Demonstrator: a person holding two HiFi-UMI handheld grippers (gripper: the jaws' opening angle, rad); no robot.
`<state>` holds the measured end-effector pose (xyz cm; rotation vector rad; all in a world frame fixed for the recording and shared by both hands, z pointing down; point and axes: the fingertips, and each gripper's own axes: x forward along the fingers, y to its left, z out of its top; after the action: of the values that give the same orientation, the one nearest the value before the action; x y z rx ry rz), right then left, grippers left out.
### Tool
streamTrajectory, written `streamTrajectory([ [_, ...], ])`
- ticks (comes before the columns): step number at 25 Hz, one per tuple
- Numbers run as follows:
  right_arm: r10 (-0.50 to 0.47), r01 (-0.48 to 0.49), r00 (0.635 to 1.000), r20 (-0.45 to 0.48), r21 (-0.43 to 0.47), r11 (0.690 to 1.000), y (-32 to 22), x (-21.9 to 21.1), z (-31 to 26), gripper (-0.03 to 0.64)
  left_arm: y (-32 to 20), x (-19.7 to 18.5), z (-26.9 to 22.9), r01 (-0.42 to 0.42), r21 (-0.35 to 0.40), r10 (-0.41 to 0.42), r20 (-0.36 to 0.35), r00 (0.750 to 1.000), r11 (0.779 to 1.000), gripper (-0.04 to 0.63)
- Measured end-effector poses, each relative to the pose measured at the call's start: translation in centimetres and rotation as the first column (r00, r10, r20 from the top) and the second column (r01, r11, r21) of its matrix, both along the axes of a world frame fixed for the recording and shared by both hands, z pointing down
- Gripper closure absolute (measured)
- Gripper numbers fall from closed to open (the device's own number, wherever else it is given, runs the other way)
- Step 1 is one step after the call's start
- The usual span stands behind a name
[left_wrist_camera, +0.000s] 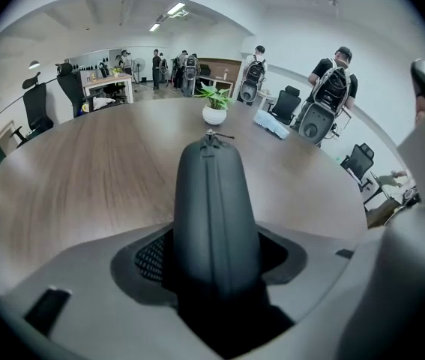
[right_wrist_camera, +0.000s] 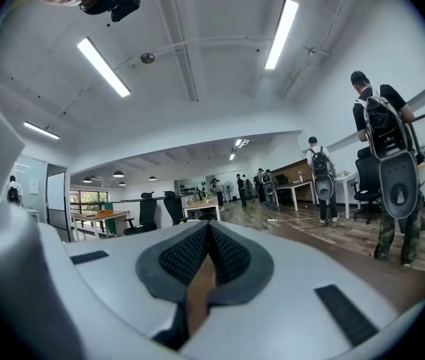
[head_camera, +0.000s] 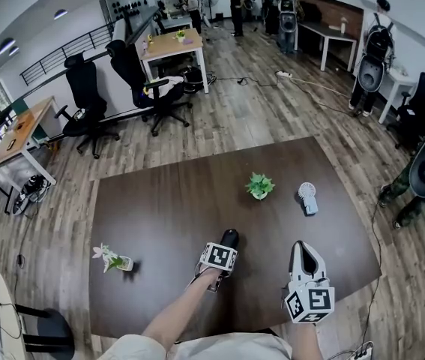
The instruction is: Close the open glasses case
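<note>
Case looks shut already. Glasses case (left_wrist_camera: 213, 201) sits lengthwise between the jaws of the left gripper (head_camera: 225, 247), seam side up. In the left gripper view the zip line runs unbroken along the top to a small pull tab at the far tip, w/ no gap and no lid standing up. So the closing itself seems done, as far as these views show; the near end is hidden inside the gripper, so can't confirm the zip there.

Left gripper: jaws set wide, one pad on each side of the case, and they appear to press on it, so it has hold of the case. It points steeply down. In the head view the case's far end pokes out past the marker cube, low over the dark tabletop (head_camera: 167, 208) near the front-centre edge. Whether the case touches the wood, can't tell.

Right gripper (head_camera: 304, 252): jaws fully together, nothing between them, held level off to the side, well apart from the case. No part in the job right now.

Other stuff on the tabletop, all well clear: potted plant (head_camera: 259, 185), small fan (head_camera: 307, 199) beside it, flower vase (head_camera: 113, 259) out to the left.

What's left, by my read: set the case down flat, let go, pull back. Maybe a check that the zip is fully home.
</note>
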<state>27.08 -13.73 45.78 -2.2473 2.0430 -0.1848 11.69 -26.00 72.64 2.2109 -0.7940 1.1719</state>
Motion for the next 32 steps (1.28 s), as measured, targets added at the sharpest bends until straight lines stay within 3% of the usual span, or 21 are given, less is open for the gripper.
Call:
streamTrajectory([
  [5, -0.003, 0.003, 1.000, -0.007, 0.007, 1.000, 0.0, 0.1, -0.6, 0.617, 0.6, 0.2, -1.1, 0.015, -0.030, -0.017, -0.082, 0.997, 0.999, 0.236],
  [13, -0.035, 0.035, 0.999, -0.028, 0.024, 0.999, -1.2, -0.5, -1.6, 0.617, -0.8, -1.4, -5.8, 0.114, 0.078, -0.095, -0.207, 0.974, 0.990, 0.207],
  [21, -0.110, 0.113, 0.992, -0.066, 0.052, 0.992, -3.6, -2.6, -3.6, 0.617, -2.0, -5.5, -13.1, 0.244, 0.225, -0.158, -0.341, 0.926, 0.943, 0.213],
  [25, -0.148, 0.155, 0.985, -0.087, 0.068, 0.986, -4.8, -3.6, -4.7, 0.617, -2.2, -8.5, -18.2, 0.328, 0.342, -0.177, -0.405, 0.897, 0.881, 0.219],
  [32, -0.221, 0.234, 0.967, -0.127, 0.101, 0.967, -7.4, -5.9, -6.8, 0.617, -1.2, -14.5, -27.0, 0.461, 0.565, -0.183, -0.478, 0.859, 0.684, 0.227],
])
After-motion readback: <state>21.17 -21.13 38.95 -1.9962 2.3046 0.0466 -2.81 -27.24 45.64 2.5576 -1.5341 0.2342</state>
